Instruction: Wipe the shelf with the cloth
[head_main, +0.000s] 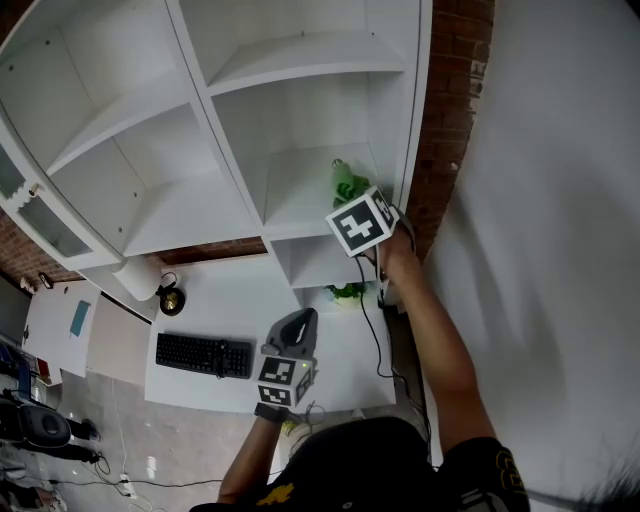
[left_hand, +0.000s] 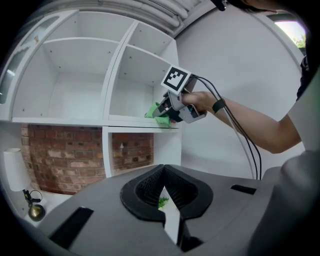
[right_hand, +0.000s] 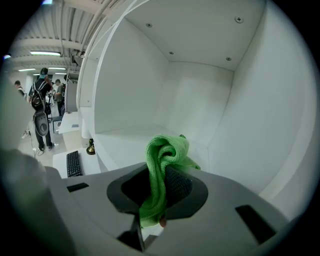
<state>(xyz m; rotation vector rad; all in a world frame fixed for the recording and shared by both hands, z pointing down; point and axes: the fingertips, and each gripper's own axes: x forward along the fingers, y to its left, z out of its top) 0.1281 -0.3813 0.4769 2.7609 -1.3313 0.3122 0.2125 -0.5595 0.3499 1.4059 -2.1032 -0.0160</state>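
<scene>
while the left tool (head_main: 300, 322) waits: it hangs low over the surface (head_main: 230, 295), jaws drawn together at the tips with nothing between them; i would hold it there, clear of the stroke.
right tool (right_hand: 162, 180): clamped on the green cloth (right_hand: 165, 150), which bunches above the jaws at the front edge of the right-hand shelf (right_hand: 122, 140) and seems to touch the board.
wipe, as i judge it: press the bunch flat, sweep from the left wall to the right wall, then work into the rear corner; keep the jaws off the paint.
risk: only a fold is gripped, so a hard drag could pull the cloth free.
surface: white, with a black keyboard (head_main: 204, 354) at the left and a small green plant (head_main: 347, 292) below the shelf.
room: brick wall (left_hand: 55, 150) behind the unit, plain white wall at the right; people (right_hand: 42, 95) stand far off.
</scene>
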